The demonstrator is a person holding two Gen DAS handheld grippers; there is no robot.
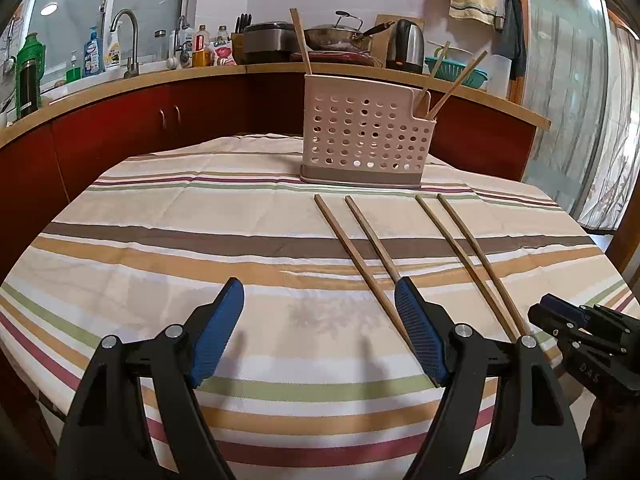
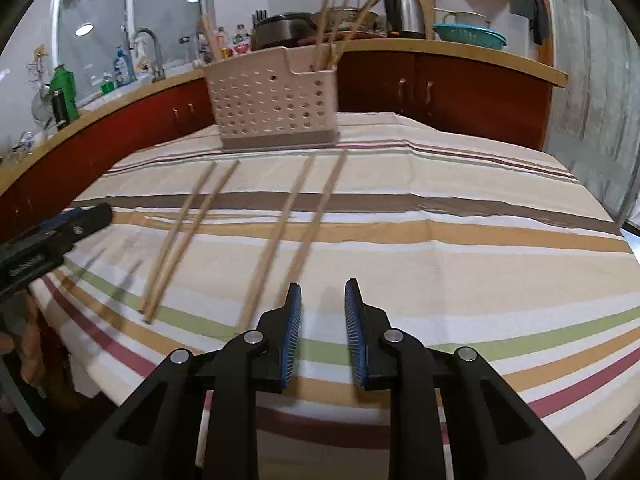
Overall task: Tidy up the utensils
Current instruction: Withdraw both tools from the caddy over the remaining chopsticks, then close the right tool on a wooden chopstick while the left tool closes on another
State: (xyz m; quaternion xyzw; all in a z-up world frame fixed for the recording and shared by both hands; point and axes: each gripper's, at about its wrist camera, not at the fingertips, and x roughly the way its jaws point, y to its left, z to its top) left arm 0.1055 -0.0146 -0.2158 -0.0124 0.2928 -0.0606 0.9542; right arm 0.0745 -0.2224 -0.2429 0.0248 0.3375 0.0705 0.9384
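Left gripper (image 1: 320,294), lower centre of the left wrist view: jaws spread wide, holding nothing, above the striped tabletop (image 1: 160,240). Its right finger (image 1: 420,332) hides the near ends of the left pair of chopsticks (image 1: 352,252); the right pair of chopsticks (image 1: 468,256) runs down to the lower right, ends lost behind the gripper body. Right gripper (image 2: 322,296), lower centre of the right wrist view: jaws partly apart, empty. That view is motion-blurred. Perforated utensil holder (image 1: 360,136), upper centre, stands beyond the four loose sticks and carries upright chopsticks (image 1: 456,84); their count is unclear.
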